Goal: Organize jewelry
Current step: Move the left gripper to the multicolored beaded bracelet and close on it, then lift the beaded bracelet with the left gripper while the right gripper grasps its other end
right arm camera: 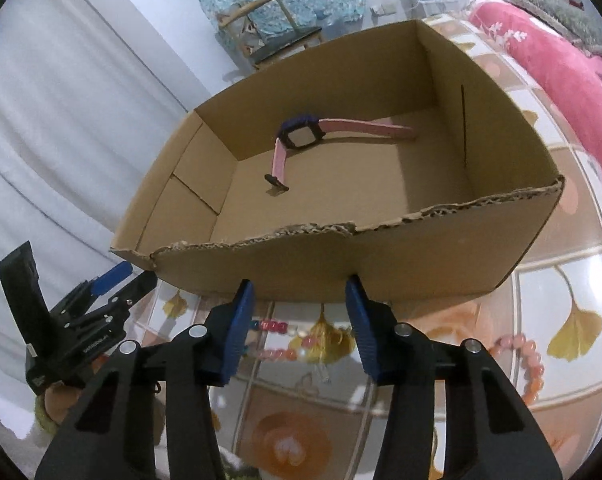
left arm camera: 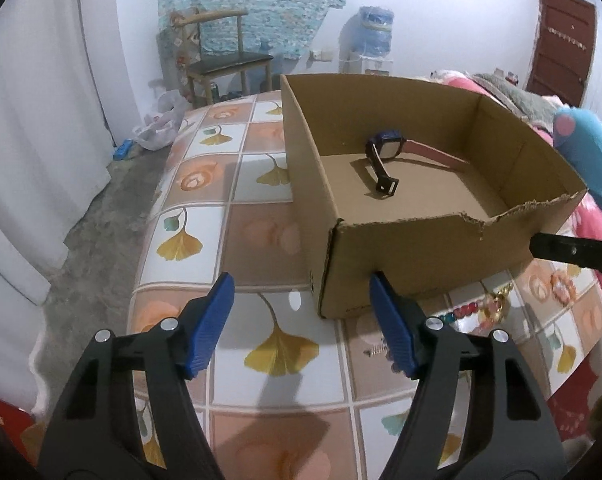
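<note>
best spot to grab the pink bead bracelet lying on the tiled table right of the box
Take the pink bead bracelet from above, pinching across one stretch of its arc. It lies flat on the tiled table, apart from the cardboard box, so a top-down pinch seems clearest. The right gripper is nearest and empty.

Home bedroom, chair (left arm camera: 225,54) (wooden), pink bedding (right arm camera: 541,48)

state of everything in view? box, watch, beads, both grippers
Box: open-topped, near edge torn.
Watch: lying in the box, strap unbuckled.
Beads: on the table, outside the box.
Left gripper: open, holding nothing.
Right gripper: open, holding nothing.
</note>
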Demonstrator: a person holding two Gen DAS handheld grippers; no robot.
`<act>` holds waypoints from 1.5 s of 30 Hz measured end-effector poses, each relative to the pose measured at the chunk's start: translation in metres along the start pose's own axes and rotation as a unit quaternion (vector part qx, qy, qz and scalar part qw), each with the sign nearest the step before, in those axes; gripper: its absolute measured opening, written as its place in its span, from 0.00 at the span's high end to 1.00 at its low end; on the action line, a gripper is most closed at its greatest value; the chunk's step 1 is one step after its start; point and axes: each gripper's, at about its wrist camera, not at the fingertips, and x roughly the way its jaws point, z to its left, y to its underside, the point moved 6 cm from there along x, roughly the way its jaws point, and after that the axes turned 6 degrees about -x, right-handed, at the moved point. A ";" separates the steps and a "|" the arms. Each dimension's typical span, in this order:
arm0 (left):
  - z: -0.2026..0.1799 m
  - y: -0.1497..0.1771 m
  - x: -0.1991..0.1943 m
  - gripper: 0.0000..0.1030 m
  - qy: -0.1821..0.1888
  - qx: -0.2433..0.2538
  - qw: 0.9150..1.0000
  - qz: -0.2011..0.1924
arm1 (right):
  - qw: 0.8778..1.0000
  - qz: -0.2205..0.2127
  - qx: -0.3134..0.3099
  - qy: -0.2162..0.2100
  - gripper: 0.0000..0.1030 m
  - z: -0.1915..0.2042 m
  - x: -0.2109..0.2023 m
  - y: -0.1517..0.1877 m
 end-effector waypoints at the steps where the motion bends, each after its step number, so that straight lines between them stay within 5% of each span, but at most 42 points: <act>1: 0.001 0.001 -0.001 0.35 0.004 -0.001 1.000 0.001 | 1.000 0.001 -0.003 0.000 0.56 0.000 -0.002 0.005; 8: -0.032 0.037 -0.019 0.41 0.088 0.047 0.995 0.026 | 0.998 0.053 -0.013 -0.003 0.65 0.011 -0.001 0.043; 10: -0.044 0.049 -0.015 0.49 0.102 0.061 0.992 0.046 | 0.997 0.073 -0.008 -0.007 0.68 0.016 0.006 0.054; 16: -0.052 0.052 0.004 0.62 0.138 0.030 0.987 0.078 | 0.995 0.102 0.005 0.000 0.74 0.023 0.019 0.065; 21: -0.045 0.055 0.021 0.73 0.132 0.014 0.986 0.105 | 0.994 0.109 0.016 0.016 0.79 0.021 0.028 0.062; 28: -0.044 0.056 0.031 0.74 0.129 0.012 0.984 0.122 | 0.993 0.116 0.014 0.024 0.83 0.025 0.032 0.060; 33: -0.046 0.056 0.033 0.76 0.131 0.014 0.984 0.124 | 0.992 0.120 0.013 0.034 0.83 0.030 0.037 0.054; 37: -0.050 0.057 0.036 0.91 0.120 0.027 0.984 0.125 | 0.991 0.125 0.023 0.036 0.83 0.031 0.043 0.051; 45: -0.054 0.056 0.020 0.91 0.136 0.053 0.983 0.108 | 0.990 0.135 0.015 0.044 0.82 0.034 0.049 0.045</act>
